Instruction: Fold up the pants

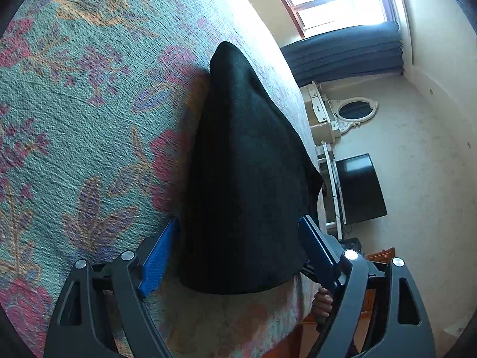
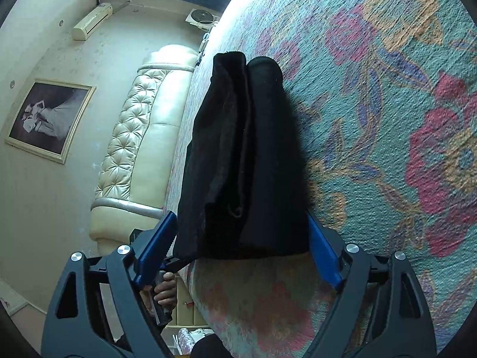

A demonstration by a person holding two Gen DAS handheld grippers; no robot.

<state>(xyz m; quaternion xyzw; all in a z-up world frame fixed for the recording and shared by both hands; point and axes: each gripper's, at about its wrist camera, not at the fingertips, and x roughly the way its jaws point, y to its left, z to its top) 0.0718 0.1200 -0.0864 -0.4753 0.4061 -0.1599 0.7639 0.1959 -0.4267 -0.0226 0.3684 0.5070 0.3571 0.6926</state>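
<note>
Bed w/ teal floral bedspread (image 1: 89, 104); folded black pants (image 1: 247, 179) lie on it nr its edge.

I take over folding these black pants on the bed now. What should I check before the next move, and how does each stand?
1. Pants on the bedspread: ok.
2. Already folded into layers: ok.
3. Left tongs open around the near end: ok.
4. Right tongs open around the near end: ok.
5. Fabric gripped: not ok, neither pair closed.
6. Far end tidy: cannot tell.
</note>
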